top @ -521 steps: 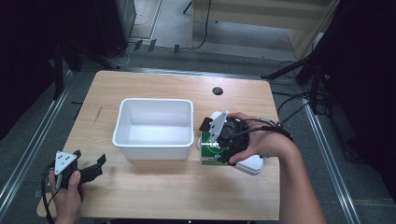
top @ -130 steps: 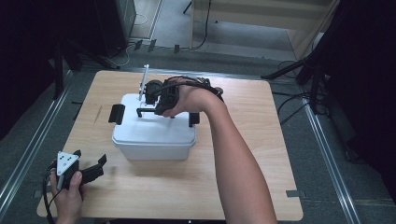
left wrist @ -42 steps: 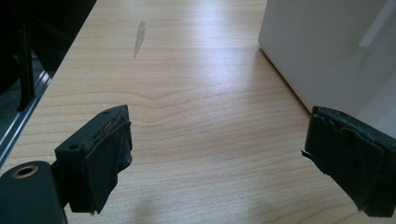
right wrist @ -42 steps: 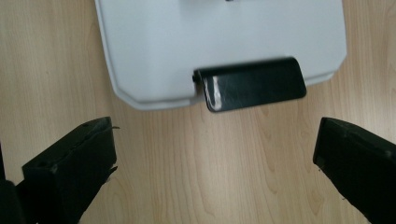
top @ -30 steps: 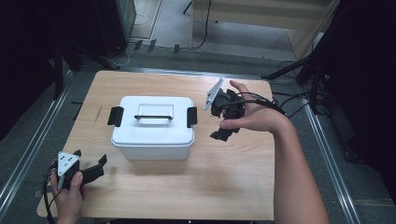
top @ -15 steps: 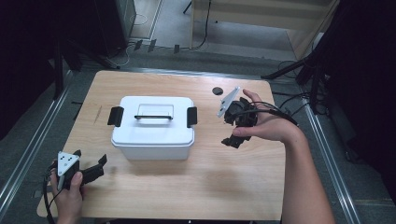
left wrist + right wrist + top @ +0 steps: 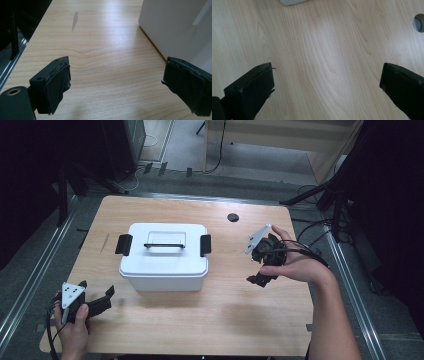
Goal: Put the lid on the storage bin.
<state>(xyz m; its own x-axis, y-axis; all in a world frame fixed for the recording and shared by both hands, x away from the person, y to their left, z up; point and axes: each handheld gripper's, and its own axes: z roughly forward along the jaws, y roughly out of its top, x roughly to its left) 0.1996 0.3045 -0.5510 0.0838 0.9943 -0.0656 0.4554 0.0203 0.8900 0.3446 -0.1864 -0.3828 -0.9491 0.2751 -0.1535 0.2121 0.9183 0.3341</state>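
A white storage box [image 7: 163,256] stands mid-table with its lid on, a black handle [image 7: 164,245] across the top and a black latch at each end [image 7: 123,244] [image 7: 205,245]. My left gripper [image 7: 97,300] rests open near the front left corner of the table, pointing toward the box, whose white wall [image 7: 175,27] appears at the right of the left gripper view. My right gripper [image 7: 261,278] is held open above bare wood to the right of the box, jaws pointing down. In the right gripper view [image 7: 325,87] nothing lies between the jaws.
A round black cable hole [image 7: 232,217] sits near the table's back right, also seen as a cable hole [image 7: 419,22] in the right gripper view. A pale scuff mark [image 7: 74,20] marks the wood left of the box. Metal rails and cables run along both table sides.
The box went from open to closed with its lid on. My right gripper has drawn away from the box to the right and lowered toward the table. The left gripper stayed put.
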